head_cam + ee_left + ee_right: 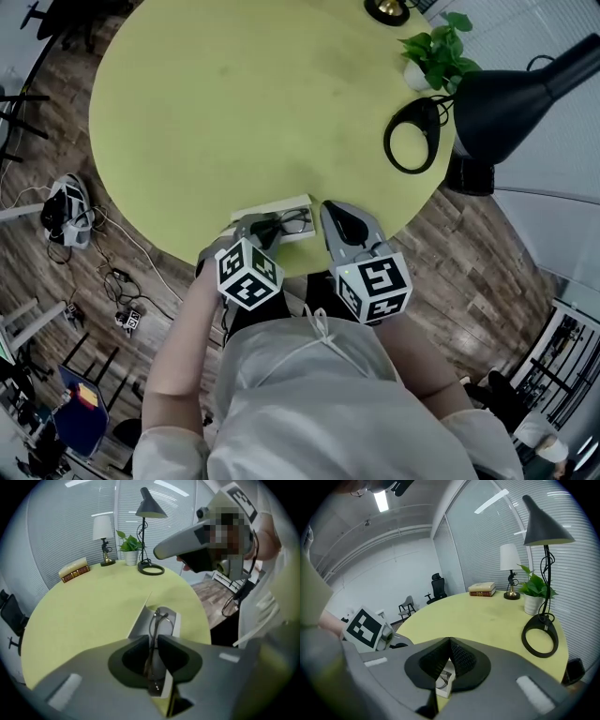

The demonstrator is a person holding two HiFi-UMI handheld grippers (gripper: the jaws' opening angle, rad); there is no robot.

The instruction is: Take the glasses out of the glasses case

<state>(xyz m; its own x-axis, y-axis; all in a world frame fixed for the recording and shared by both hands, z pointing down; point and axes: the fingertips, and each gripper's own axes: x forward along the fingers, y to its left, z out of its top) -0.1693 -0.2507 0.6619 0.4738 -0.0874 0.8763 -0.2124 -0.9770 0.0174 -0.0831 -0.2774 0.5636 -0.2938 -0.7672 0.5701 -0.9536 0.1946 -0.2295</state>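
Observation:
A white glasses case (281,204) lies open near the front edge of the round yellow-green table (234,112). Dark thin-rimmed glasses (294,222) rest in it. My left gripper (265,228) is at the case's near end, shut on the glasses; in the left gripper view the wire frame (158,620) runs up from between the jaws (153,641) over the case (174,626). My right gripper (330,212) hovers just right of the case, shut with nothing in it. In the right gripper view its jaws (449,643) meet above the case (445,680).
A black desk lamp with a ring base (412,136) and a potted plant (436,52) stand at the table's right rim. Books (74,570) and a small white lamp (104,531) sit at the far side. Cables and gear (66,211) lie on the wooden floor.

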